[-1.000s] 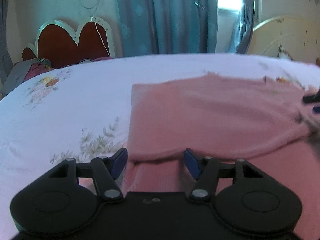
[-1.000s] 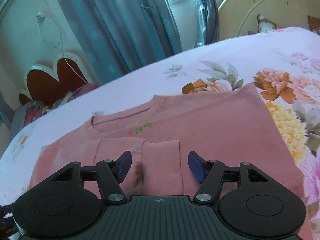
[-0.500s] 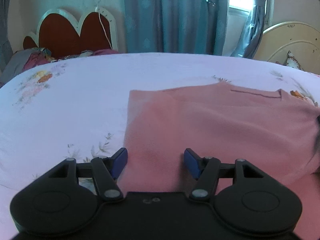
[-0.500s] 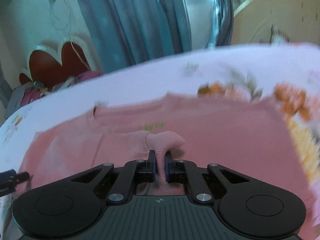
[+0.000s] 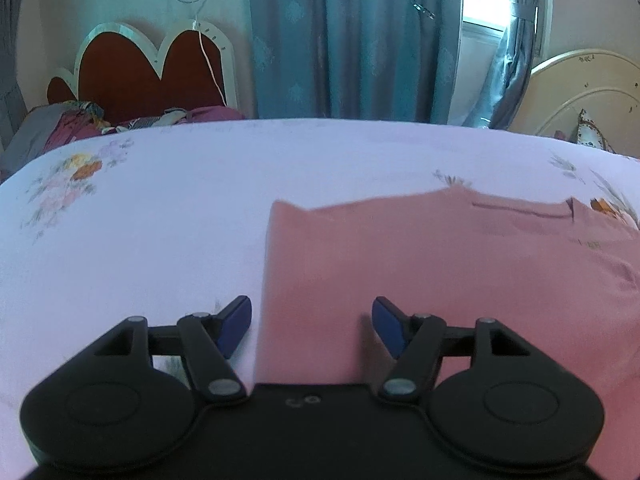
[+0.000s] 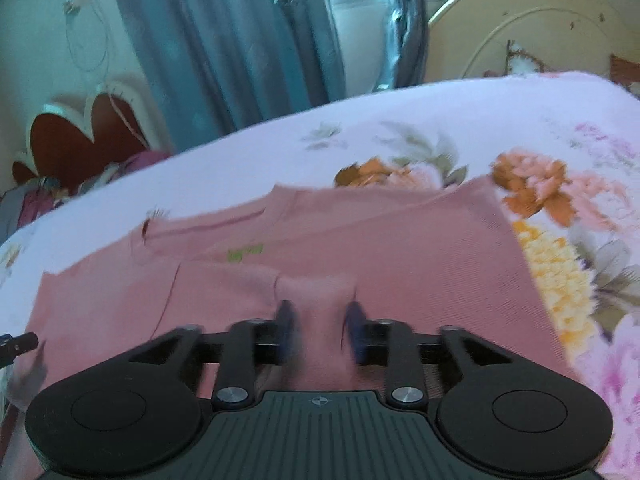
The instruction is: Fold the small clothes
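— Progress check: where does the fold stand?

— Pink top [image 6: 400, 248] lies flat on the flowered bed sheet [image 5: 160, 220], neckline at the far side with its green label showing. Its left side edge runs straight, which reads to me as one side already turned in. A sleeve cuff [image 6: 316, 292] now rests on the chest, so I judge that sleeve as just laid across.

— And the tongs?

— Right tongs [image 6: 318, 330] straddle that cuff. The jaws have just been opening; they stand partly apart, blurred, with the cuff between them but the pads no longer look pressed on it, so I take it as let go. Left tongs [image 5: 312, 328] are wide apart and hold nothing, low over the near left corner of the top, one fingertip [image 5: 234, 326] over the sheet and the other over the pink cloth.

— What is left?

— As I judge it, the sides are tucked but the top is still full length. The lengthwise fold, hem toward neckline, seems not yet done. Whether the near hem is tidy I cannot tell; the tongs hide it.
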Tool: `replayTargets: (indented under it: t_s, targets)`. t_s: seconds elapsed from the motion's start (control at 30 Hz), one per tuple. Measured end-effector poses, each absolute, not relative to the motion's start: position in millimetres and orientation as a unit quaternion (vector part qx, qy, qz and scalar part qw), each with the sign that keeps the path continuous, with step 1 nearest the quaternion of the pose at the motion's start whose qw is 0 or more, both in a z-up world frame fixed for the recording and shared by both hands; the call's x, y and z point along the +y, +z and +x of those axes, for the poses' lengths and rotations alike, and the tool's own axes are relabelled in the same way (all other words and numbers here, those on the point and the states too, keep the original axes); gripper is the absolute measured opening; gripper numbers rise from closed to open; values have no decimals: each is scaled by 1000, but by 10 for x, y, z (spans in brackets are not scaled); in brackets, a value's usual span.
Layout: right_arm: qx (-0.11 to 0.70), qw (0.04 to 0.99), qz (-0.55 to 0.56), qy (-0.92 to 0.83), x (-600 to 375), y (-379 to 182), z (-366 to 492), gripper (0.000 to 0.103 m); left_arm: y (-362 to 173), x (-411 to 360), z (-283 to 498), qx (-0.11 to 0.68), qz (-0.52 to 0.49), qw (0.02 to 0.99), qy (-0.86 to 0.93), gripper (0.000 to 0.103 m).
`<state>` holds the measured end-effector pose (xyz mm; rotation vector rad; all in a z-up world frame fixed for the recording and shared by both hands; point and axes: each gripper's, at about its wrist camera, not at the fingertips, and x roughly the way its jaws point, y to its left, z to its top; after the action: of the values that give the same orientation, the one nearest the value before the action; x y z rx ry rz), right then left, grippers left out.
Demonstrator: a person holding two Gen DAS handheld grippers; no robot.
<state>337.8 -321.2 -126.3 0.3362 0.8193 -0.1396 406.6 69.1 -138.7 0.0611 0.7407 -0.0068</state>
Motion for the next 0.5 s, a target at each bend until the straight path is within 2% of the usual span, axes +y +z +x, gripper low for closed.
replayTargets:
  t_s: [0.17, 0.3, 0.33, 0.37, 0.5]
  targets:
    - [431, 878, 208, -32, -3250, -1294, 3304, 43, -1440, 661, 4290, 367, 27, 930, 3, 64]
    - [443, 881, 166, -26, -3095, -1339, 3217, 41, -1536, 649, 4423, 380, 30, 924, 11, 62]
    - [444, 883, 153, -24, -3060, -1333, 3208, 21, -1570, 657, 4444, 385, 30, 922, 13, 62]
    - [444, 884, 147, -23, -3041, -1328, 3199, 5, -1600, 661, 4451, 388, 30, 921, 15, 63]
    - [433, 896, 97, -32, -2987, -1318, 3151, 5, -1613, 675, 4452, 388, 23, 921, 18, 64]
